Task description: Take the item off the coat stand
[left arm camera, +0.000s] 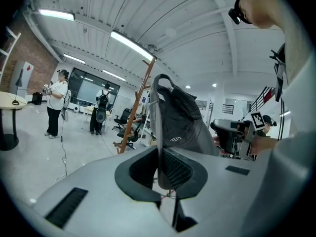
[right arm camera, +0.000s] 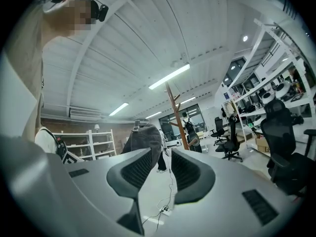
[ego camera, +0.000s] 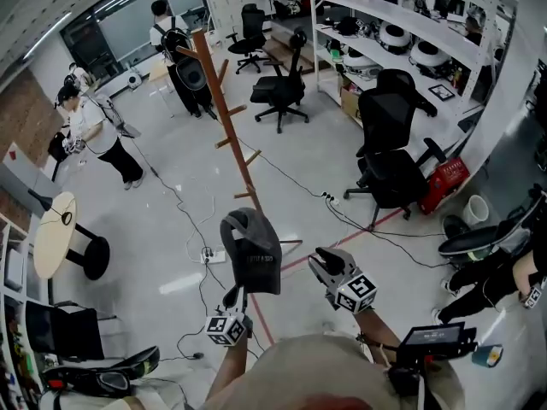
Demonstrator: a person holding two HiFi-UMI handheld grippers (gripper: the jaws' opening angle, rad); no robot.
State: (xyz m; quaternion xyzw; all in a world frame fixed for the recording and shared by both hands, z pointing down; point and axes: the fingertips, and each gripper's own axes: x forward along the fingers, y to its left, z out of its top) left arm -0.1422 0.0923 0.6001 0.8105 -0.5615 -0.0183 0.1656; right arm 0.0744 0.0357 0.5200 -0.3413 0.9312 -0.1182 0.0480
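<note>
We find open floor (ego camera: 162, 229) left of the coat stand (ego camera: 224, 114). Its pegs jut just beyond the cap (ego camera: 251, 250), office chairs (ego camera: 389, 156) crowd the right, and a power strip (ego camera: 209, 254), we think, lies underfoot.

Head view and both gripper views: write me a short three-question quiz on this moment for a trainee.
1. True or false: the cap is off the coat stand.
2. Fill in: the right tongs have their jaws ____, with nothing between them.
3. The cap is clamped by: A the right tongs, B the left tongs, C a bare hand.
Key: 1 true; 2 apart; 3 B.
</note>
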